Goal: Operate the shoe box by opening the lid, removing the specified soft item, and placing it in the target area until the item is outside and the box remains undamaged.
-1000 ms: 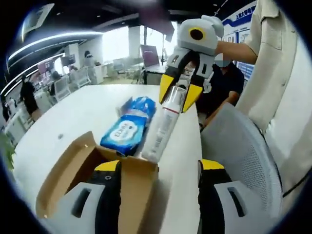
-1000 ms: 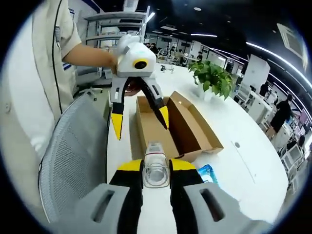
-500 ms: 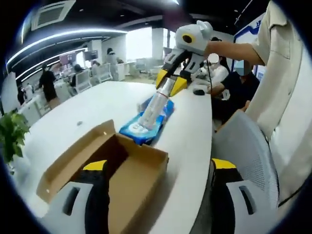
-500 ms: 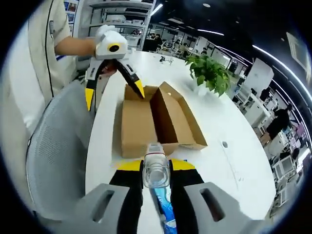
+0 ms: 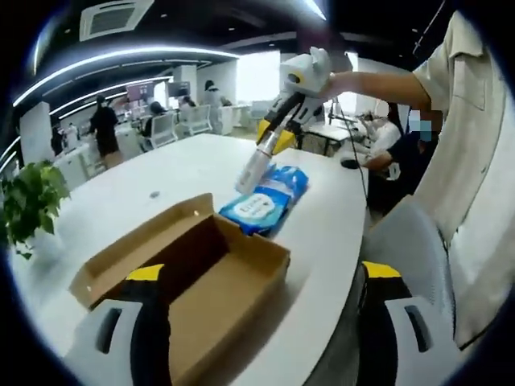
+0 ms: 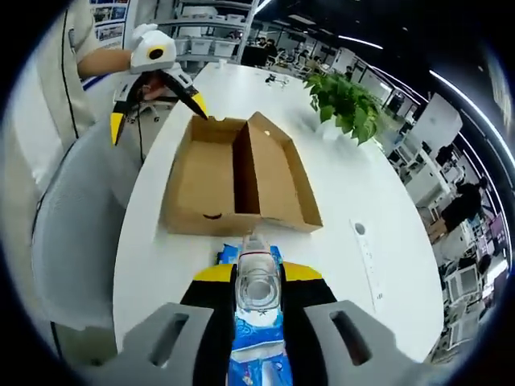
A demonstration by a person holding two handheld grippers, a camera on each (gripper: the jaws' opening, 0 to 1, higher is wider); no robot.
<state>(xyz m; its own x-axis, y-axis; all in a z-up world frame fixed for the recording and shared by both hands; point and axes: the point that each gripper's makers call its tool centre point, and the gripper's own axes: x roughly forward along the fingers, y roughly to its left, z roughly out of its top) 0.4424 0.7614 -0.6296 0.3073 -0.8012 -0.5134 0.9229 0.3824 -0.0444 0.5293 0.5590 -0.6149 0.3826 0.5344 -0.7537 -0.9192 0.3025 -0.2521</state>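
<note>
Right gripper (image 6: 257,277): jaws closed on clear tube bottle (image 5: 254,166), carried above blue wipes pack (image 5: 266,201) on white table (image 6: 354,201), apparently for set-down beside it. Left gripper (image 6: 153,100): jaws spread, empty, parked near box end. Shoe box (image 6: 237,173): lid folded open, interior empty, no damage visible. Extraction judged done.

No text is legible: the white label on the blue packet (image 5: 265,202) at frame centre and the wall posters (image 6: 107,11) at upper left appear too blurred.
</note>
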